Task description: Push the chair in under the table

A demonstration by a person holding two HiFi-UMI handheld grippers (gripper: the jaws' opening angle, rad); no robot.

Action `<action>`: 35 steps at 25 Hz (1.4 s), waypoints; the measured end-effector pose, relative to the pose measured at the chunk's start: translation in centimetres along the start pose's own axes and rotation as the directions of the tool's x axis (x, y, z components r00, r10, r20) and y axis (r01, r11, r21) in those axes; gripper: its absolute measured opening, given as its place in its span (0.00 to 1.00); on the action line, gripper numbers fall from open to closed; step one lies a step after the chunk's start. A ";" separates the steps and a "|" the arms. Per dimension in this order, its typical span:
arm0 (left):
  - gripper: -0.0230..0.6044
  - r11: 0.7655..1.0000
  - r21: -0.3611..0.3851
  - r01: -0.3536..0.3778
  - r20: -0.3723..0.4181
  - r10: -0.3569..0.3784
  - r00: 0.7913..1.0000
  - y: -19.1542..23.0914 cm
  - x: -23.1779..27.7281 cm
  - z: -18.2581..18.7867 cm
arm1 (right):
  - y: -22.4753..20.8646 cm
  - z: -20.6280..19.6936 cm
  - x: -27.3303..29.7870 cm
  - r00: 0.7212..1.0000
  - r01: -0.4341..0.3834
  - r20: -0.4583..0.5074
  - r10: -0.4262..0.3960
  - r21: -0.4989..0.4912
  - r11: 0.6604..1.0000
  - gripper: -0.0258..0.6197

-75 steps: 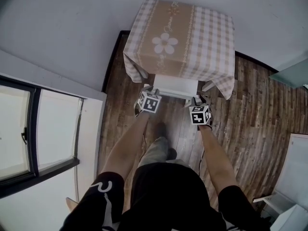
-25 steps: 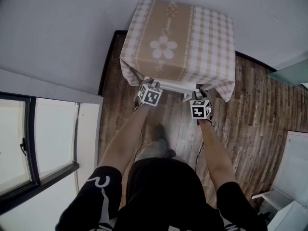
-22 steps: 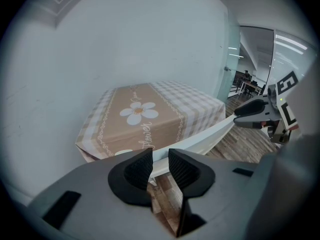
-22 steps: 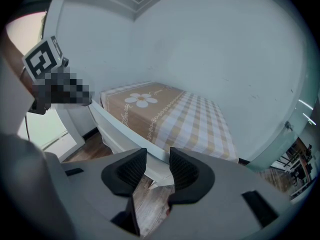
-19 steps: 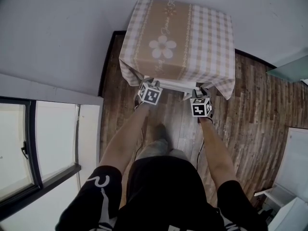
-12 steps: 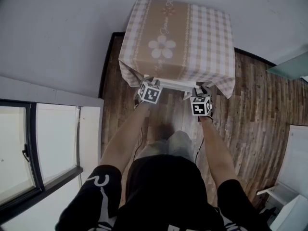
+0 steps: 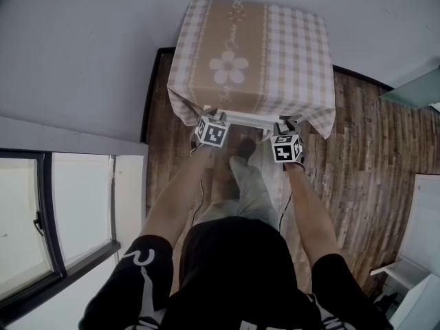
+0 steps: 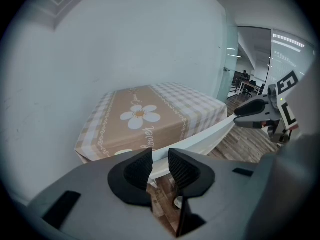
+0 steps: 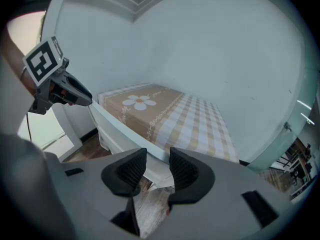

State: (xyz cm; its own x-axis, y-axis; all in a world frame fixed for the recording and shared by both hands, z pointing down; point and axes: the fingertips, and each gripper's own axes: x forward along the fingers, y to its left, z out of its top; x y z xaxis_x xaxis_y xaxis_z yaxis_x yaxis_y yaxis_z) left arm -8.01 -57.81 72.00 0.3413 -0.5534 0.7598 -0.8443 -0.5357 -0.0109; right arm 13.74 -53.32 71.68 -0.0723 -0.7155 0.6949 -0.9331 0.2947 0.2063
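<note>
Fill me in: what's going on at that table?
A person is gripping the top rail of a white chair, one gripper at each end: the left gripper and the right gripper are both closed on it. The chair sits almost fully under the table, and only the rail shows at the near edge.

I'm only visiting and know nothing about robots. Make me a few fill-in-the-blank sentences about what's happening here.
1. The checked tablecloth has a big white ____ printed on it.
2. The left gripper and the right gripper each clamp the white top rail of a ____.
3. The window lies on the person's ____ side.

Missing words: flower; chair; left
</note>
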 end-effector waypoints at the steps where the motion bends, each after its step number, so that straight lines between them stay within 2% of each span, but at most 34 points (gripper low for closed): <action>1: 0.22 1.000 0.000 0.000 -0.001 0.000 1.000 0.0 0.1 0.1 | -0.1 0.0 0.1 1.000 0.001 0.000 -0.001 0.000 1.000 0.29; 19: 0.22 1.000 0.019 0.007 0.004 -0.007 1.000 1.1 2.8 3.1 | -2.3 2.2 2.9 1.000 0.000 -0.001 0.000 0.002 1.000 0.29; 35: 0.22 1.000 -0.011 0.012 -0.001 -0.012 1.000 1.7 4.5 5.2 | -4.2 3.6 5.0 0.999 0.005 -0.041 -0.005 0.013 1.000 0.30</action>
State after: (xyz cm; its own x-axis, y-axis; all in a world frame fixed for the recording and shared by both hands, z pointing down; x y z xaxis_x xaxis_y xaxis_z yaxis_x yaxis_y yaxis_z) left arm -5.71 -64.52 72.04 0.3514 -0.5464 0.7603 -0.8445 -0.5355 0.0055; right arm 16.05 -60.41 71.81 -0.0535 -0.6903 0.7215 -0.9378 0.2830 0.2011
